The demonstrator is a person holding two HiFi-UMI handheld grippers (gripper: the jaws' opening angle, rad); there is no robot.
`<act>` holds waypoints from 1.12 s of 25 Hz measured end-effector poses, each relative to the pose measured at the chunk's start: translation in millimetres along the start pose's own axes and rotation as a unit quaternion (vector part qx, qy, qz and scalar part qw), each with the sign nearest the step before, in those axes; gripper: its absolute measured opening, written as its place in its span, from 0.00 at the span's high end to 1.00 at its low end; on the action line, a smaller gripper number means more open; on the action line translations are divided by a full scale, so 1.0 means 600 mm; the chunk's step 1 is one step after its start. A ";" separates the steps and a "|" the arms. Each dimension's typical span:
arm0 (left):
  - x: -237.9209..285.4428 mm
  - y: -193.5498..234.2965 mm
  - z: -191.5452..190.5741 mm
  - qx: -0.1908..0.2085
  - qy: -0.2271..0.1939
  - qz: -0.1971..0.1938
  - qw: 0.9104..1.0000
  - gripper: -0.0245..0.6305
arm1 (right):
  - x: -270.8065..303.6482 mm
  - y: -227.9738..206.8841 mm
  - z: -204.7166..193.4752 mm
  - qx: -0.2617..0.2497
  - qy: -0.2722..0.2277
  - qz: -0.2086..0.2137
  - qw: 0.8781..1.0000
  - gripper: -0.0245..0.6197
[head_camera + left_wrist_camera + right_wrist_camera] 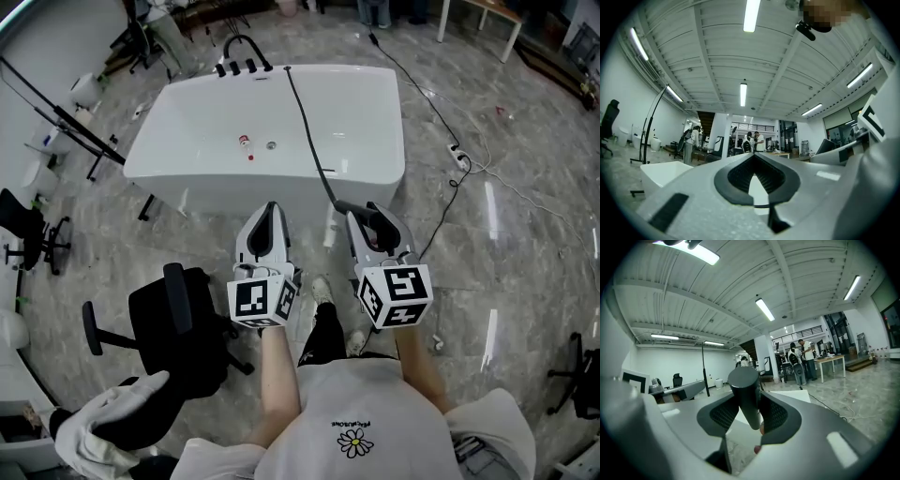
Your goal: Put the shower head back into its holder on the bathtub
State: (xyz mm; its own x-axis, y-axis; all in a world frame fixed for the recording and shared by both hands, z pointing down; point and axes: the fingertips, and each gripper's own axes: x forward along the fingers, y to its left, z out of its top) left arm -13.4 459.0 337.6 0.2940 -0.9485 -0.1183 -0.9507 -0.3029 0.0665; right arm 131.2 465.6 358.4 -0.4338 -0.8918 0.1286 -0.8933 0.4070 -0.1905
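My right hand-held gripper (pixel 749 411) clamps the shower head (pixel 745 392), facing the bathtub (pixel 187 122) at upper centre for re-docking, while my left hand-held gripper (pixel 754 180) is closed, empty, spare.

I count one white bathtub (pixel 309 112), with three black knobs (pixel 235 67) and one curved spout (pixel 246 42) on its far edge. There is one shower head (pixel 745 394). Two grippers show, the left gripper (pixel 270 210) and the right gripper (pixel 373 214). Around them stand three black office chairs (pixel 178 323), (pixel 28 234), (pixel 583 375).
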 end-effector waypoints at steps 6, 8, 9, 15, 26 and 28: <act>0.062 0.090 -0.014 -0.027 -0.027 0.000 0.999 0.96 | 0.106 -0.010 0.018 0.006 0.004 -0.001 1.000 0.74; 0.095 0.134 -0.013 -0.040 -0.037 0.015 0.998 0.96 | 0.154 -0.011 0.036 -0.004 0.006 0.001 1.000 0.74; 0.112 0.155 -0.012 -0.044 -0.037 0.021 0.998 0.96 | 0.179 -0.012 0.045 -0.007 0.006 0.000 1.000 0.74; 0.182 0.261 -0.011 -0.040 -0.024 0.036 0.998 0.96 | 0.297 -0.010 0.071 -0.008 0.015 -0.011 1.000 0.74; 0.258 0.346 0.018 -0.028 -0.036 0.051 0.998 0.96 | 0.383 -0.032 0.096 0.015 -0.003 -0.023 1.000 0.74; 0.281 0.350 0.016 -0.048 -0.040 0.045 0.997 0.96 | 0.402 -0.042 0.104 0.015 -0.006 -0.022 1.000 0.74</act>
State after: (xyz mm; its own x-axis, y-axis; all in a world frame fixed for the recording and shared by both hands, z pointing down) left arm -164.4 236.2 322.0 0.1955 -0.9630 -0.1856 -0.9580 -0.2280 0.1737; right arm 56.5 228.1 333.6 -0.3918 -0.9114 0.1263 -0.9080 0.3607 -0.2133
